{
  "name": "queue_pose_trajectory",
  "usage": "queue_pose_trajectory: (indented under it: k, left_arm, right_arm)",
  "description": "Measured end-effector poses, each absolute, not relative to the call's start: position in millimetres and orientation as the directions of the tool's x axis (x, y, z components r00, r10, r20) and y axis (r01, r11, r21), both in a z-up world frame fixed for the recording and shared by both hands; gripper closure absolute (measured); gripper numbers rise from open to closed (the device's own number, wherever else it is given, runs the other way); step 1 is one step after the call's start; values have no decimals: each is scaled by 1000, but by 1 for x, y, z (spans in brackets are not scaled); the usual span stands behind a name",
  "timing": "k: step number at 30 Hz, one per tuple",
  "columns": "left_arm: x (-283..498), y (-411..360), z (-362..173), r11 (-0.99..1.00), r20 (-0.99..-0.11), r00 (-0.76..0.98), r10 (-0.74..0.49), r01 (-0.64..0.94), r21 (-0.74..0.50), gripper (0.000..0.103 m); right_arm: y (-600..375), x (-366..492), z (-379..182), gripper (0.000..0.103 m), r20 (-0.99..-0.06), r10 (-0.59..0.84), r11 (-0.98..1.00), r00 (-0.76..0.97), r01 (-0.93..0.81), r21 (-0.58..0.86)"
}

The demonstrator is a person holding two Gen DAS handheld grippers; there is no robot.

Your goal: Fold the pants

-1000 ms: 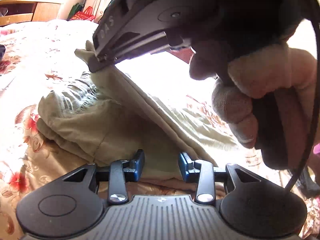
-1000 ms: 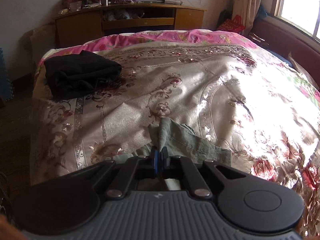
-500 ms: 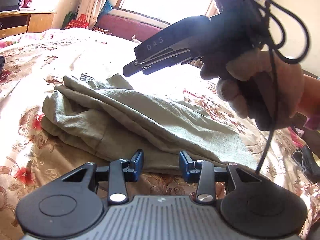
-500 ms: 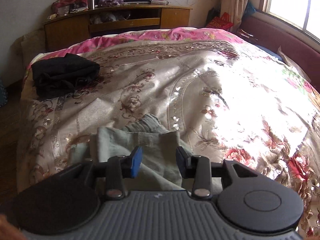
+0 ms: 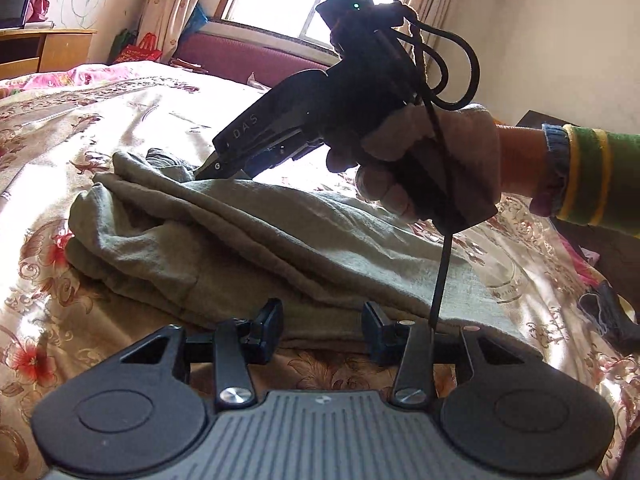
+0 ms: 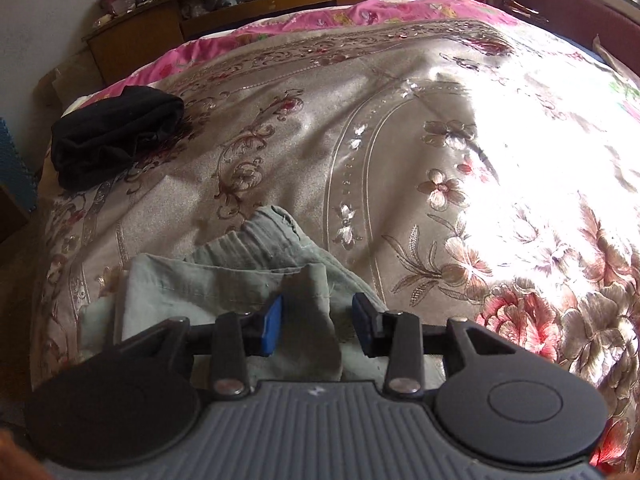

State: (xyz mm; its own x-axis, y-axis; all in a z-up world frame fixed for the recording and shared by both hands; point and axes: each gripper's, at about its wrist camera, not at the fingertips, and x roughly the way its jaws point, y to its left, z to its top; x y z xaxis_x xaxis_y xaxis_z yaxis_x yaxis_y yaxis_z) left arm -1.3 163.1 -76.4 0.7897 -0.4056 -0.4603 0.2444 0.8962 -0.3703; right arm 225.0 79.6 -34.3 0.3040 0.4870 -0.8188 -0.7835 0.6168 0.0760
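Grey-green pants [image 5: 248, 240] lie folded in a long bundle on the floral bedspread [image 5: 80, 128]. My left gripper [image 5: 322, 330] sits low at the bundle's near edge. Its jaws are opening and its blue pads touch no cloth. A gloved hand [image 5: 432, 168] holds my right gripper [image 5: 208, 170], whose tip rests at the far end of the pants. In the right wrist view that gripper [image 6: 316, 330] is over the pants [image 6: 224, 280]. A raised fold stands between its blue pads; the jaws are closing but do not pinch it.
A black folded garment [image 6: 116, 136] lies near the bed's far left corner. Behind the bed stands a wooden cabinet [image 6: 256, 4]. A maroon window bench [image 5: 248, 56] runs along the far side. A dark object [image 5: 608, 316] lies on the bedspread at the right.
My right gripper let go of the lifted pants corner, which dropped onto the bundle. It opened, drew back, then came down onto the pants' far end. The left gripper hardly moved.
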Motion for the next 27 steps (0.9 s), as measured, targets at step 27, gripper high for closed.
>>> queue_pose_trajectory:
  k: [27]
  left_arm:
    - [5,162,-79,895,-455,789,-413,258,-364,45]
  right_arm:
    - [128,228,-15,92,-810,482,503,335,-863,-58]
